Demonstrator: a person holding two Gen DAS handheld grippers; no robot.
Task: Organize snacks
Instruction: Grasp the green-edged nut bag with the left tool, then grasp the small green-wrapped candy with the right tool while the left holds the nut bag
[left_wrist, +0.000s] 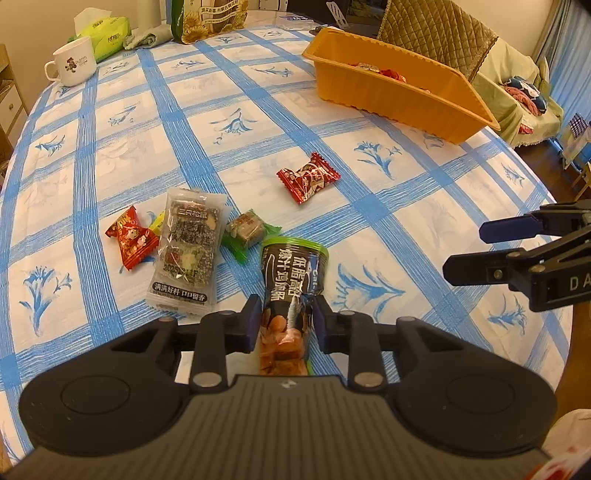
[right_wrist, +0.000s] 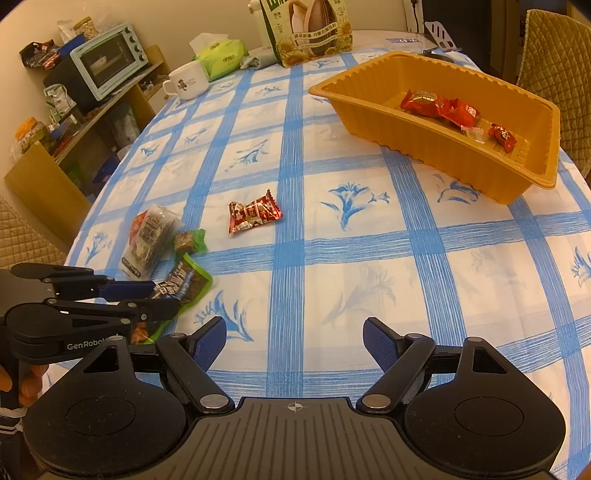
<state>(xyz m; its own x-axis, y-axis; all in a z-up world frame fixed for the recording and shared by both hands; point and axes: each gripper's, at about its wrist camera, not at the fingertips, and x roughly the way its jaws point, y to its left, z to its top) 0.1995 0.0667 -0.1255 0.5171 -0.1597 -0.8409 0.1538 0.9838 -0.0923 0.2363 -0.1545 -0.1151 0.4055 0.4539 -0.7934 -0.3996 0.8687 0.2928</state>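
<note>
My left gripper (left_wrist: 284, 321) is shut on a dark snack pouch with a green rim (left_wrist: 293, 273), held just above the tablecloth; it also shows in the right wrist view (right_wrist: 184, 282). My right gripper (right_wrist: 294, 341) is open and empty over the cloth, to the right of the left gripper (right_wrist: 147, 297). On the table lie a clear cake packet (left_wrist: 188, 254), a green-wrapped sweet (left_wrist: 247, 230), a red candy at left (left_wrist: 131, 240) and a red candy further out (left_wrist: 308, 177). An orange tray (right_wrist: 443, 155) at the far right holds several red-wrapped snacks.
A white mug (left_wrist: 74, 62), green tissue pack (left_wrist: 107, 35), grey cloth and a sunflower-seed bag (right_wrist: 310, 29) stand at the table's far edge. A shelf with a toaster oven (right_wrist: 107, 59) is left of the table. Quilted chairs stand behind the tray.
</note>
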